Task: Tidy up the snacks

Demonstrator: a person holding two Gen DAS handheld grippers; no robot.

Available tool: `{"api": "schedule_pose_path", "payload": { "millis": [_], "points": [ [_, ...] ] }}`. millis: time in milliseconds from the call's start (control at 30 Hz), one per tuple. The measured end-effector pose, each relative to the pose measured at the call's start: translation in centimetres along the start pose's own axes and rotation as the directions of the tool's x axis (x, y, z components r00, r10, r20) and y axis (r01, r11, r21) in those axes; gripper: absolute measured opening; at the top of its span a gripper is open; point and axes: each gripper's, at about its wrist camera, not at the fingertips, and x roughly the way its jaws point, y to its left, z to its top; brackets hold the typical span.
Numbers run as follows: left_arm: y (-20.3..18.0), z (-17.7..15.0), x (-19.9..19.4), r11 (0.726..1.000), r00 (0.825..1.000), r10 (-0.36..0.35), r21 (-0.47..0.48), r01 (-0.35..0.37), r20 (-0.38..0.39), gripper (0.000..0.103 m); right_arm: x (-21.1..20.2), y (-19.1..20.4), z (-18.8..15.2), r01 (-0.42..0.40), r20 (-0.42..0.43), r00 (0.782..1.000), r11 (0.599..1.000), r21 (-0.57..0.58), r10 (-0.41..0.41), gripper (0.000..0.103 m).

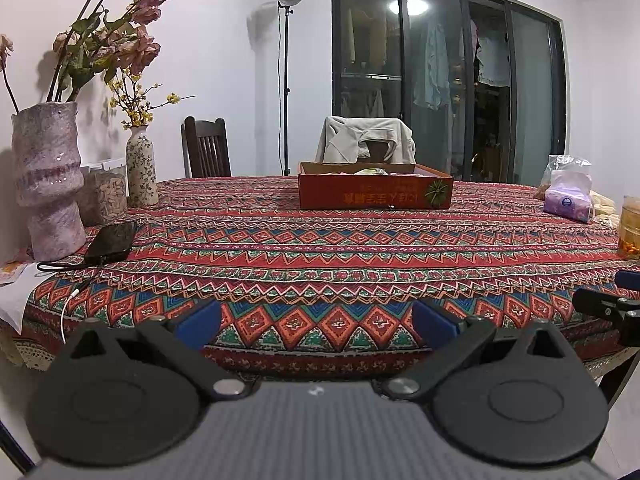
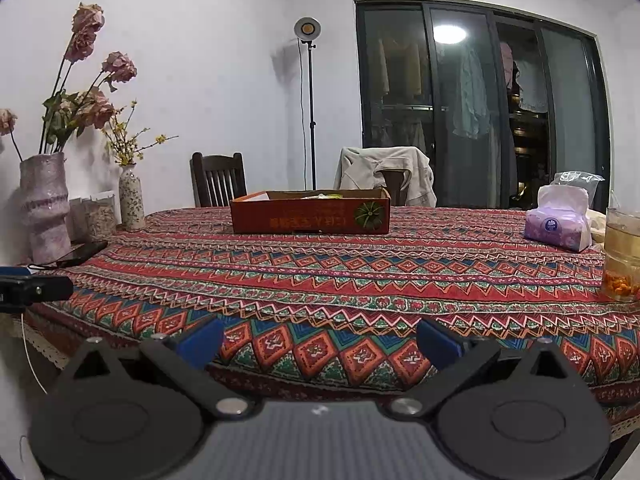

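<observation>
A shallow red cardboard box (image 1: 376, 192) (image 2: 310, 216) stands far back on the patterned tablecloth (image 1: 320, 248) (image 2: 360, 272), with snack packets partly showing over its rim. My left gripper (image 1: 316, 322) hovers at the near table edge, open, blue pads wide apart, nothing between them. My right gripper (image 2: 320, 340) is also open and empty at the near edge. Part of the right gripper (image 1: 612, 308) shows at the left wrist view's right edge. The left gripper (image 2: 32, 286) shows at the right wrist view's left edge.
Two vases (image 1: 46, 184) (image 1: 141, 164) with dried flowers stand at the left by a phone (image 1: 110, 242) on a cable. A tissue pack (image 2: 560, 222), a clear bag (image 1: 566, 170) and a glass of drink (image 2: 622, 256) sit at the right. Chairs (image 2: 218, 180) stand behind the table.
</observation>
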Motion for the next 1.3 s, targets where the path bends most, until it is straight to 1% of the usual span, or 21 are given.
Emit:
{"api": "schedule_pose_path", "payload": {
  "millis": [300, 1300],
  "points": [
    [-0.18, 0.19, -0.01, 1.0, 1.0, -0.01, 0.01, 0.01, 0.004, 0.103, -0.22, -0.14, 0.16, -0.022, 0.001, 1.0, 1.0, 0.006, 0.022, 0.103],
    [-0.18, 0.03, 0.1, 1.0, 1.0, -0.028, 0.005, 0.028, -0.011, 0.103, -0.47, -0.53, -0.26, -0.007, 0.007, 1.0, 1.0, 0.015, 0.007, 0.103]
  ]
}}
